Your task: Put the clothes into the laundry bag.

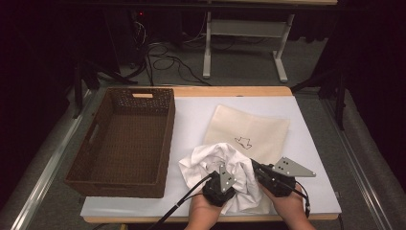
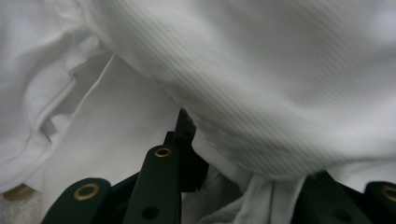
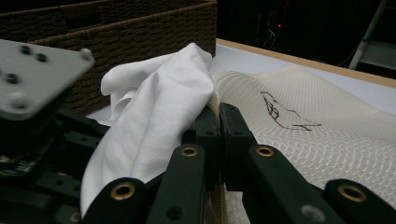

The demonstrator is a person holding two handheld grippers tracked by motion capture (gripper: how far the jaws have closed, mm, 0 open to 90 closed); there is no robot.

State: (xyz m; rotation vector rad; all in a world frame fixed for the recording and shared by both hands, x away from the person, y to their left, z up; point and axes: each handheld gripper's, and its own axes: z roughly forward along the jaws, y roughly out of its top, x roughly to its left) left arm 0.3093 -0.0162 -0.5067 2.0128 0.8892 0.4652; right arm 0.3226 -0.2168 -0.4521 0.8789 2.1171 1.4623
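White cloth [image 1: 225,167] half in the mesh bag [image 1: 249,134].
Left tool [image 1: 221,184] is buried in cloth, cannot tell its grip; right tool [image 3: 218,123] pinches the bag's edge; basket [image 1: 95,172] waits.

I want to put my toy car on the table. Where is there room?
The brown woven basket is empty inside. Bare white table lies between the basket and the beige mesh bag, and along the right edge beyond the bag. It is crowded at the front, where both grippers meet the white cloth.
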